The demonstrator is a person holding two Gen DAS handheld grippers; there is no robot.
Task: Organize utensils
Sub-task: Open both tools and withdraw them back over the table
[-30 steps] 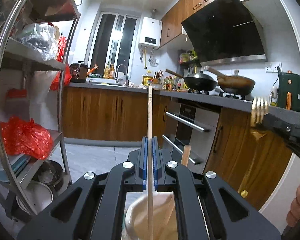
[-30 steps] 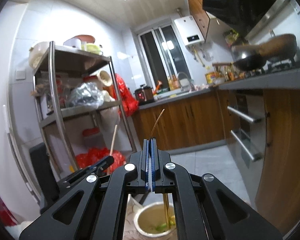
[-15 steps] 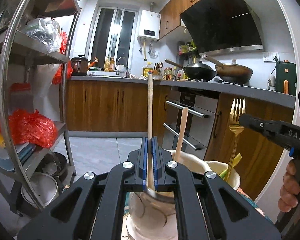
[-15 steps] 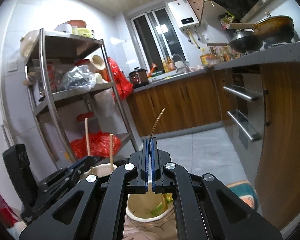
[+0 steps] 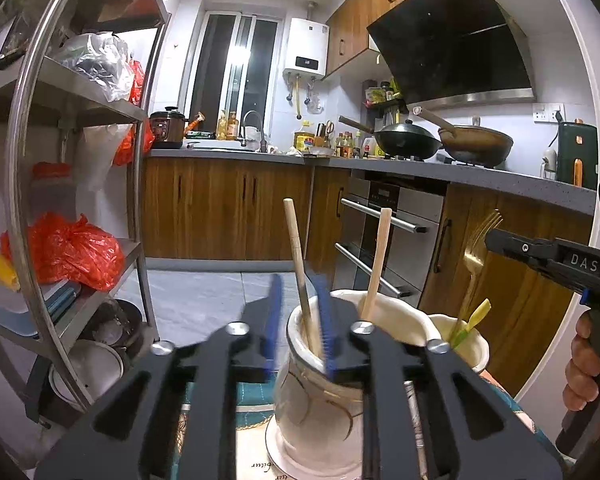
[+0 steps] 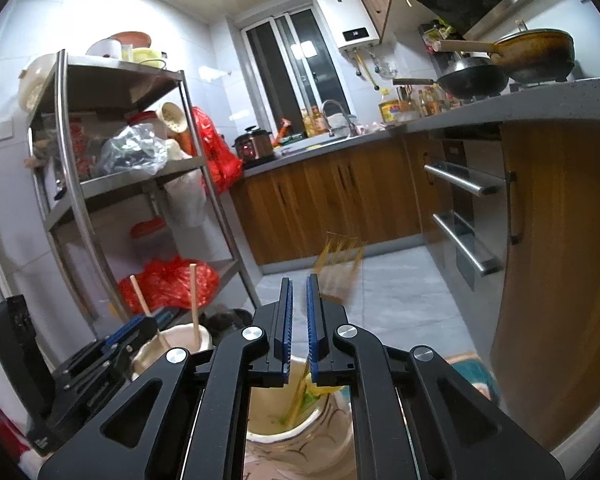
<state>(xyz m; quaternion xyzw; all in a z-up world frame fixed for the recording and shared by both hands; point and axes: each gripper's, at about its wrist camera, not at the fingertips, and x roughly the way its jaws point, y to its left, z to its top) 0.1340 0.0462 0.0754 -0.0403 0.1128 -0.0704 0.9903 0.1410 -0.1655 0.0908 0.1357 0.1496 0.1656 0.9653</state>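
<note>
My left gripper (image 5: 299,320) is open just above a white ceramic jar (image 5: 320,412). A wooden chopstick (image 5: 298,264) stands loose in the jar between the jaws, and a second chopstick (image 5: 376,264) leans to its right. My right gripper (image 6: 297,322) is open over a second white jar (image 6: 300,440). A gold fork (image 6: 336,268), blurred, drops free into this jar, which holds green and yellow utensils. The fork (image 5: 476,256) and right gripper (image 5: 548,260) also show in the left wrist view, at right.
A steel shelf rack (image 5: 76,216) with red bags and bowls stands at left. Wooden cabinets and an oven (image 5: 380,236) run along the back and right. The jars stand on a teal mat (image 5: 256,396). My hand (image 5: 588,360) holds the right gripper's grip.
Both grippers have lowered to the jars and opened. The left let go of the chopstick, now standing in its jar. The right let go of the fork, which is falling into its jar.
</note>
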